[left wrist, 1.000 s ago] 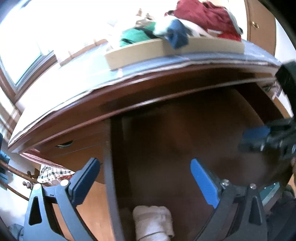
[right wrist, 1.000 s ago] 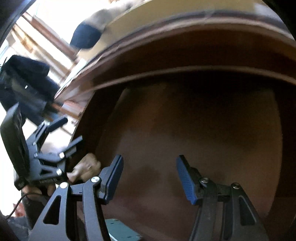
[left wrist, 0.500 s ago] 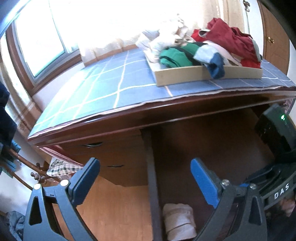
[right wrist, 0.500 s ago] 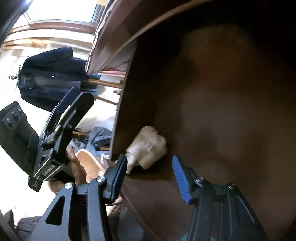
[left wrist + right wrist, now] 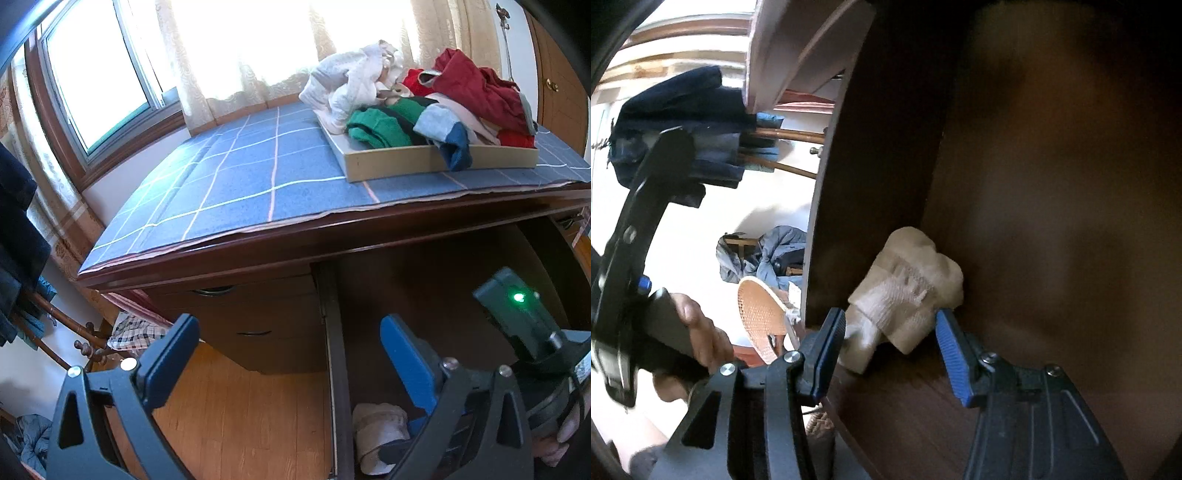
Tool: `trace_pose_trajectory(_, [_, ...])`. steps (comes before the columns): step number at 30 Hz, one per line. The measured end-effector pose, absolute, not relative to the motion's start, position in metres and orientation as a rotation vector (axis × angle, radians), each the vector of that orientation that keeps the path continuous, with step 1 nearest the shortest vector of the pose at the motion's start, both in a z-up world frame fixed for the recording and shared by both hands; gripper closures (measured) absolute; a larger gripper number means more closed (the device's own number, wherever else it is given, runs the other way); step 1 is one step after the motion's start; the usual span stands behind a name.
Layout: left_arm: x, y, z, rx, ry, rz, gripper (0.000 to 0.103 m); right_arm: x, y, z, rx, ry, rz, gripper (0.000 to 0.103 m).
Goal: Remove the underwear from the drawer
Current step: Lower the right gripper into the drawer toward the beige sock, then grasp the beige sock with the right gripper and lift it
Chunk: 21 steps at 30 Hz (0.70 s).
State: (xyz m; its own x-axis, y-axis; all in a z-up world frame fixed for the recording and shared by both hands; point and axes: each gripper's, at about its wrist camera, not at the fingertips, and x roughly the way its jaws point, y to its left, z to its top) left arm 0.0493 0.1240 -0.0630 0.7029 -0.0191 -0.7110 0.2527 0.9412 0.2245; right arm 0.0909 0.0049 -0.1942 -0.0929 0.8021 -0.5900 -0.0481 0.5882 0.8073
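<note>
Lying in the near left corner of the open drawer (image 5: 1052, 221), against its side wall, the rolled pale underwear (image 5: 908, 291) sits between the blue pads of your right gripper (image 5: 890, 350). Its jaws have just been closing and now stand about half apart, with the bundle in the gap. The right pad seems to touch the bundle's edge, the left pad sits just beside its lower fold, and you cannot tell from either view whether they press on it. The drawer's far end is dark and blurred, so nothing else in there can be made out.

In the left wrist view the same underwear (image 5: 380, 432) is partly covered by your right gripper (image 5: 413, 439), whose body with a green light reaches in from the right. Your right gripper points down into the drawer.

Your left gripper (image 5: 291, 354) is held higher, tilted downward toward the desk front, jaws wide apart with nothing between them. Your left hand (image 5: 701, 332) shows at the edge of the right wrist view, wrapped around that tool's handle.

On the desk's blue checked cloth (image 5: 240, 177) sits a tray (image 5: 439, 158) heaped with clothes.
</note>
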Motion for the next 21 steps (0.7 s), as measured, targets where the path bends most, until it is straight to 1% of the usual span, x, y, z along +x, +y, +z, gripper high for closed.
trace_pose_trajectory(10, [0.051,0.131,-0.065,0.307,0.784,-0.135,0.003,0.09,0.021,-0.199,0.667,1.582,0.733,0.049])
trace_pose_trajectory(11, [0.051,0.131,-0.065,0.306,0.783,-0.133,0.003,0.09,0.022,-0.201,0.678,1.588,0.733,0.055])
trace_pose_trajectory(13, [0.051,0.133,-0.064,0.302,0.779,-0.129,0.003,0.087,0.022,-0.205,0.692,1.599,0.737,0.074])
trace_pose_trajectory(16, [0.052,0.133,-0.064,0.281,0.782,-0.14,0.003,0.086,0.016,-0.206,0.714,1.581,0.745,0.084])
trace_pose_trajectory(17, [0.052,0.131,-0.065,0.277,0.785,-0.148,0.003,0.086,0.015,-0.204,0.704,1.563,0.741,0.087])
trace_pose_trajectory(21, [0.052,0.115,-0.071,0.304,0.793,-0.172,0.003,0.085,0.0,-0.197,0.692,1.501,0.698,0.088])
